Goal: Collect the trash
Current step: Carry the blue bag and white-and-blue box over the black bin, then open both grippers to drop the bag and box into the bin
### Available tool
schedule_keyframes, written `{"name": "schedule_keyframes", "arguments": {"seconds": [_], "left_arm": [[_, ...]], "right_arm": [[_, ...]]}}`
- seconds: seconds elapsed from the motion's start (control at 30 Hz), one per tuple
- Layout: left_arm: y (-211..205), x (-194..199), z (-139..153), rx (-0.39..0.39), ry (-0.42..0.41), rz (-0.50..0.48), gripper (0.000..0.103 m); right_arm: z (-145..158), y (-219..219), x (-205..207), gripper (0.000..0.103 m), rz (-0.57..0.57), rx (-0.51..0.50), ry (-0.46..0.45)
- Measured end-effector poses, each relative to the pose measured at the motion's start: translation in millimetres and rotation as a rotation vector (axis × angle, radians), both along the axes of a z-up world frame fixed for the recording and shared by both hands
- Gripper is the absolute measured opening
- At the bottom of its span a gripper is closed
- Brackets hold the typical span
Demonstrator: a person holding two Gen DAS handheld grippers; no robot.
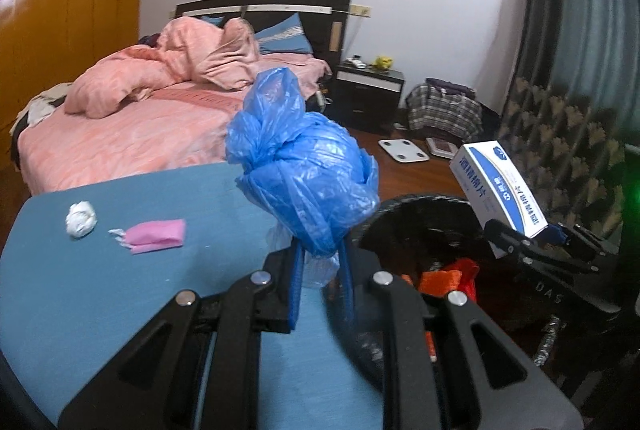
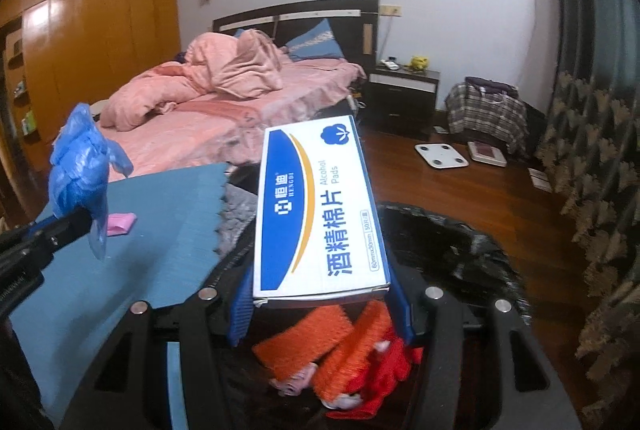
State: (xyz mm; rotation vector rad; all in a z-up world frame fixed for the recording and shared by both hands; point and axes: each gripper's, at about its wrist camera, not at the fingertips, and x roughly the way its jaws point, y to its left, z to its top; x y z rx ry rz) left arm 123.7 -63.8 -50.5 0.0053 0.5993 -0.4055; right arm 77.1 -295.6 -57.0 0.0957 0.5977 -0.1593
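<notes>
My left gripper is shut on a knotted blue plastic bag and holds it above the right edge of the blue table, next to the black-lined trash bin. My right gripper is shut on a white and blue alcohol pads box, held over the bin. Orange and red trash lies in the bin. A white crumpled tissue and a pink wrapper lie on the table. The box also shows in the left wrist view, and the bag in the right wrist view.
A bed with pink bedding stands behind the table. A dark nightstand, a plaid bag and a white scale sit on the wooden floor. A patterned curtain hangs at the right.
</notes>
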Motion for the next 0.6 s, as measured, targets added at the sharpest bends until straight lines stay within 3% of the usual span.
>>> {"name": "schedule_keyframes", "arguments": {"seconds": [0.6], "left_arm": [[-71, -4, -8, 0.005, 0.008, -0.169, 0.016]], "right_arm": [[-10, -64, -26, 0.055, -0.115, -0.002, 0.021]]}}
